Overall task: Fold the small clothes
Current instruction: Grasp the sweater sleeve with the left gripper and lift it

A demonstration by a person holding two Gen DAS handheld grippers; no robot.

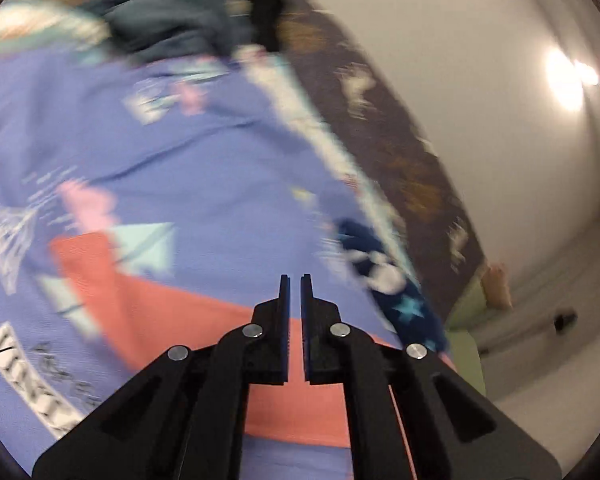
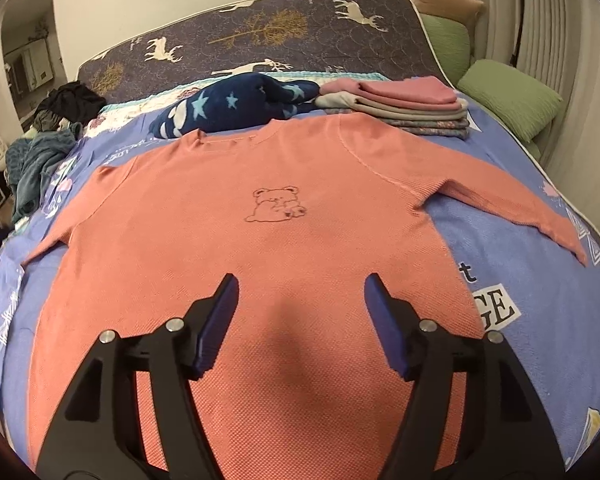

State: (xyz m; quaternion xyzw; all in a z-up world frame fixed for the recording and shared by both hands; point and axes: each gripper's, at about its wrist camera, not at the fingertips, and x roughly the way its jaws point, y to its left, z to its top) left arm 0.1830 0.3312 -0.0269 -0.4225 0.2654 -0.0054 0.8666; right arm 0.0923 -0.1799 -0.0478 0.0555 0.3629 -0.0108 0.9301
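Observation:
A coral long-sleeved top with a bear outline on its chest lies flat, face up, both sleeves spread, on the purple printed bedsheet. My right gripper hovers over the top's lower half, its jaws open with nothing between them. The left wrist view is blurred. There my left gripper is shut, with only a thin slit between its fingers and no cloth in it. It hangs above a part of the coral top.
A stack of folded pink and beige clothes sits beyond the collar, with a navy star-print garment beside it. Teal and dark clothes are heaped at the left. Green pillows lie at the right, and a wall stands behind the bed.

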